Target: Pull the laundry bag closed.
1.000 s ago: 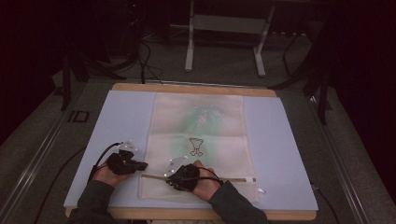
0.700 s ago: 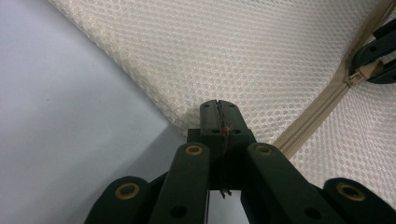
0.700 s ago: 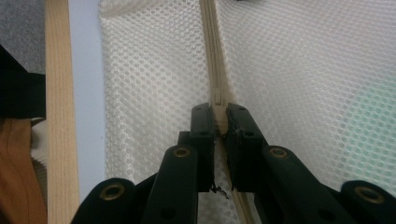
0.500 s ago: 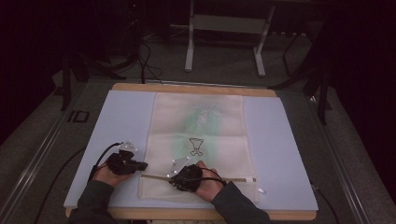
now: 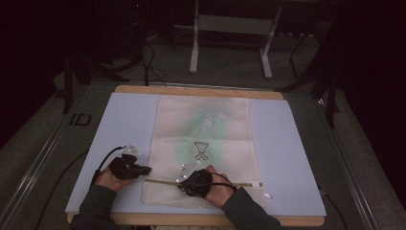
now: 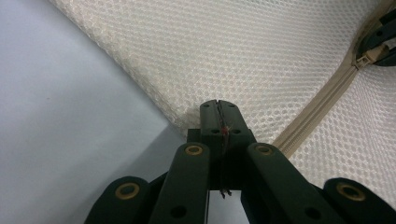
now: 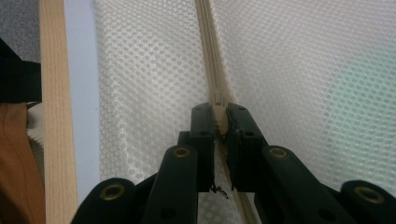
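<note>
Mesh bag (image 5: 203, 143) lies flat in middle of tabletop (image 5: 287, 158), zipper (image 5: 239, 184) running along its near end. Left gripper (image 6: 218, 108): jaws pressed together, pinching bag's corner edge at left end of zipper. Right gripper (image 7: 218, 115): jaws pinching zipper slider (image 7: 219, 114). Step in hand, as I judge: slide zipper. Advice: keep left pinch firm as anchor, pull slider straight along zipper line, low and steady, so mesh does not bunch up.
</note>
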`<state>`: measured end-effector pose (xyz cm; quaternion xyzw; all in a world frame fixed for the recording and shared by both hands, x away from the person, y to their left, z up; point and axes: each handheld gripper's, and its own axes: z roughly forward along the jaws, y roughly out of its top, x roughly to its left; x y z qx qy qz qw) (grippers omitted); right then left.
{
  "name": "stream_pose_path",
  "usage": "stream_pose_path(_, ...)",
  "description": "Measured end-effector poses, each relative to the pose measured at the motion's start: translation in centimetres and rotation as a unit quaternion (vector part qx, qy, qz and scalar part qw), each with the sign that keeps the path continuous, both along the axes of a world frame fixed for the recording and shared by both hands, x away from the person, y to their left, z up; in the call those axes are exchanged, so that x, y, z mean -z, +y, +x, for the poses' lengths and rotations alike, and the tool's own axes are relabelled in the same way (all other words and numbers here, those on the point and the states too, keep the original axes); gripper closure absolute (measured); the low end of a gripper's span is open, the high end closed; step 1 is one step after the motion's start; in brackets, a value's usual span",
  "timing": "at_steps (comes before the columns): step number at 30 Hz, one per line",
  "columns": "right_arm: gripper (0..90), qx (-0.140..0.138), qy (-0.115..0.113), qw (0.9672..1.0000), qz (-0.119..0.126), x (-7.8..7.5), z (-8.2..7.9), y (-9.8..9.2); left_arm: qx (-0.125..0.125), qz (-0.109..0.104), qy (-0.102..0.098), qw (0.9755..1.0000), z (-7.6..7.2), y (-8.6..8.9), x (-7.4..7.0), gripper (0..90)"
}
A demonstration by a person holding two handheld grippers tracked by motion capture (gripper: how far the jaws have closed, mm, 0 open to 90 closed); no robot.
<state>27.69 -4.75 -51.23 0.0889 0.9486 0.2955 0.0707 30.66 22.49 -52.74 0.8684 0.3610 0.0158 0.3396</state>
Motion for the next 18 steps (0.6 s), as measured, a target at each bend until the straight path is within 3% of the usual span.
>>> stream_pose_path(18, 82.4, 0.004, -0.001, 1.0000, -0.005, -0.1, -0.1, -1.4, -0.001, -0.001, 0.002, 1.0000, 0.0, 0.0, 0.0, 90.0)
